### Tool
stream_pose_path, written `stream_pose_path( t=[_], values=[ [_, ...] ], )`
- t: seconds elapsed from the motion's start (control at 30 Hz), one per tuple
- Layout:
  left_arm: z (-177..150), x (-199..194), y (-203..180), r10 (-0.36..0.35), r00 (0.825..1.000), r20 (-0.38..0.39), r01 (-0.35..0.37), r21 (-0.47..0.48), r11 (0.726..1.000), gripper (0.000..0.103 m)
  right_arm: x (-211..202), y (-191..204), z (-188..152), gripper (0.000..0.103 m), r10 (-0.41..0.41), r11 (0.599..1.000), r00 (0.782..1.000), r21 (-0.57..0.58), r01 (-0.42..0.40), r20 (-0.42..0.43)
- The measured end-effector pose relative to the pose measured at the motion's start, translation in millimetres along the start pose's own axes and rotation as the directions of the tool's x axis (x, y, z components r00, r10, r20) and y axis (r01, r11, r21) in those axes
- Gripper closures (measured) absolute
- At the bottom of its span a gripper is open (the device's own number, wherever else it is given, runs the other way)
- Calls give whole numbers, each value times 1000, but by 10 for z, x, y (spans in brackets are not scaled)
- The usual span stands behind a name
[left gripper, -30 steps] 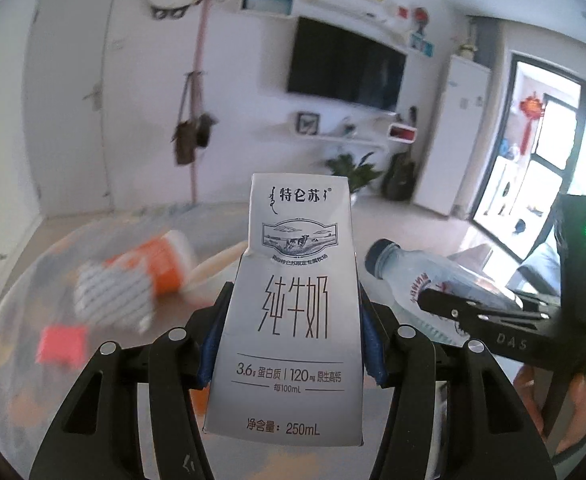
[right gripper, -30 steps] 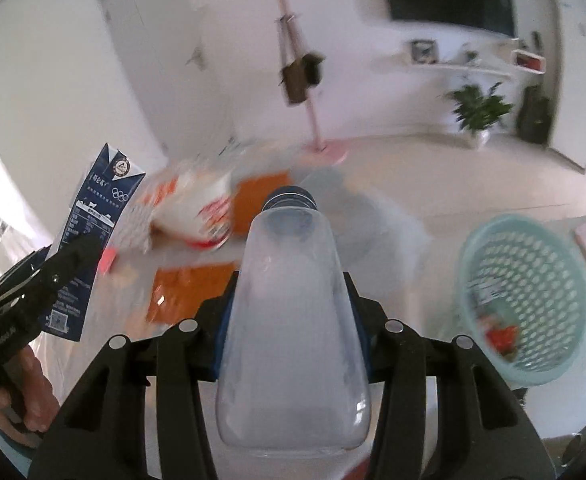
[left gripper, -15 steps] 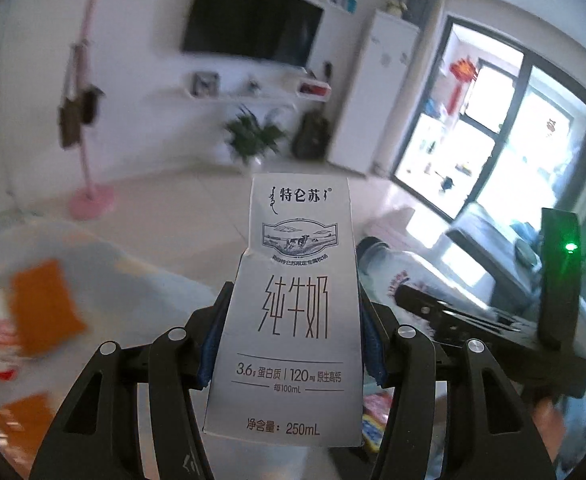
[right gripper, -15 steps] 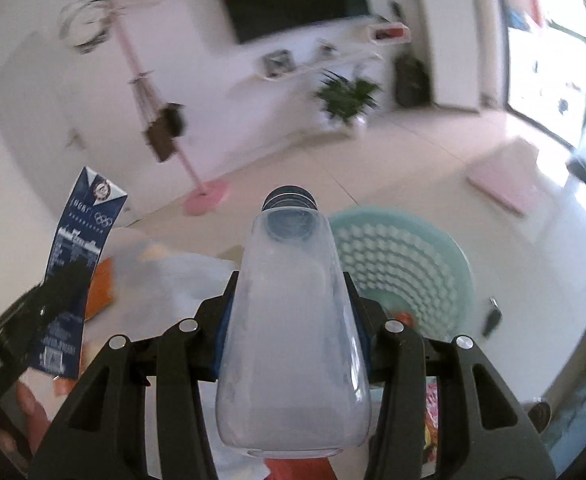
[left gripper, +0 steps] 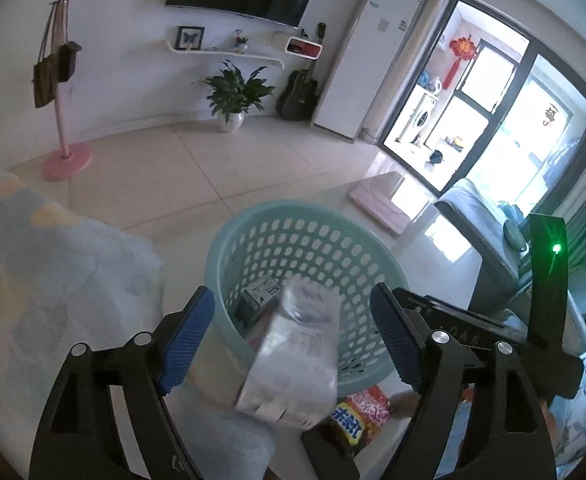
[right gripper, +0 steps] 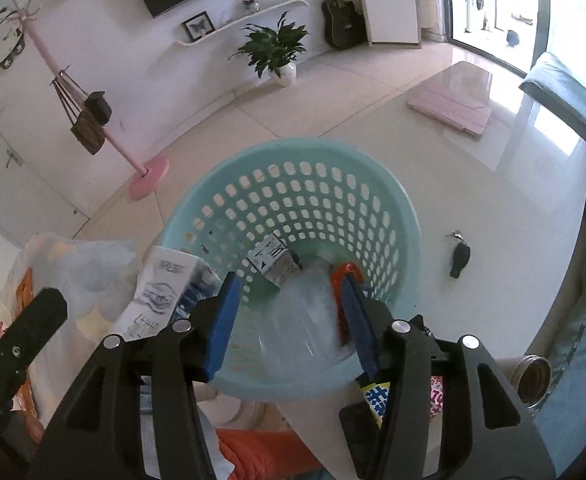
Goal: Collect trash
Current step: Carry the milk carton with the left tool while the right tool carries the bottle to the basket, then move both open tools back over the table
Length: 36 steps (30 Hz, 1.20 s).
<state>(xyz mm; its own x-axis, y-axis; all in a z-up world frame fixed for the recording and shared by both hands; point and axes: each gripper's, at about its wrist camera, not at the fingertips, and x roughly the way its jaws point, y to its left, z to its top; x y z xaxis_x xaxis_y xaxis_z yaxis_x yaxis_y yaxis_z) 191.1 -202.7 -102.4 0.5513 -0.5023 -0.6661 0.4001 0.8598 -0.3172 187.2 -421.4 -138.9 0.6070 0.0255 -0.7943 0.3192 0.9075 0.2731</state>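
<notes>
Over the near rim of the teal perforated basket (right gripper: 407, 216), both grippers are releasing their loads so that each item drops inside rather than onto the floor. The left gripper (left gripper: 293, 340) is spreading its jaws; its blue pads (left gripper: 185, 344) are standing clear of the milk carton (left gripper: 293, 356), which is tumbling, blurred, between them and above the near rim of the basket (left gripper: 229, 240). The right gripper (right gripper: 289, 320) is also opening; the clear plastic bottle (right gripper: 305, 328) is lying between its jaws, tilting down into the basket, and whether the pads are touching it cannot be told because of the blur. Both tools are pointing steeply downward, which is judged deliberate, letting gravity carry the trash in.

Count, as visible: two grippers; one basket; one carton falling and one bottle falling; one small printed box (right gripper: 273, 260) already resting on the basket floor; one orange-red item (right gripper: 345, 272) beside it, identity unclear. Outside the basket, one snack packet (left gripper: 357, 416) is lying against its near wall, judged to be awaiting collection.
</notes>
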Motion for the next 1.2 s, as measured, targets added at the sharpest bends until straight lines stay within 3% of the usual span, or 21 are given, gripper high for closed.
stream_pose_path(
  t=[0.33, 0.53, 0.73, 0.93, 1.2],
  values=[
    [-42, -318, 92, -6, 999, 49, 7, -16, 1000, 26, -176, 175, -100, 53, 61, 997, 998, -42, -60, 24],
    [-113, -783, 282, 6, 992, 127, 0, -51, 999, 26, -454, 590, -167, 53, 130, 984, 989, -136, -119, 75],
    [-168, -1323, 485, 57, 974, 218, -38, -90, 995, 26, -648, 1152, -297, 53, 194, 952, 977, -259, -165, 93],
    [-332, -1892, 737, 159, 939, 306, -124, -130, 984, 26, -698, 1705, -530, 53, 276, 903, 959, -359, -235, 66],
    [-653, -2577, 1313, 338, 875, 347, -264, -244, 933, 26, -602, 2522, -1008, 53, 376, 805, 926, -487, -340, -25]
  ],
)
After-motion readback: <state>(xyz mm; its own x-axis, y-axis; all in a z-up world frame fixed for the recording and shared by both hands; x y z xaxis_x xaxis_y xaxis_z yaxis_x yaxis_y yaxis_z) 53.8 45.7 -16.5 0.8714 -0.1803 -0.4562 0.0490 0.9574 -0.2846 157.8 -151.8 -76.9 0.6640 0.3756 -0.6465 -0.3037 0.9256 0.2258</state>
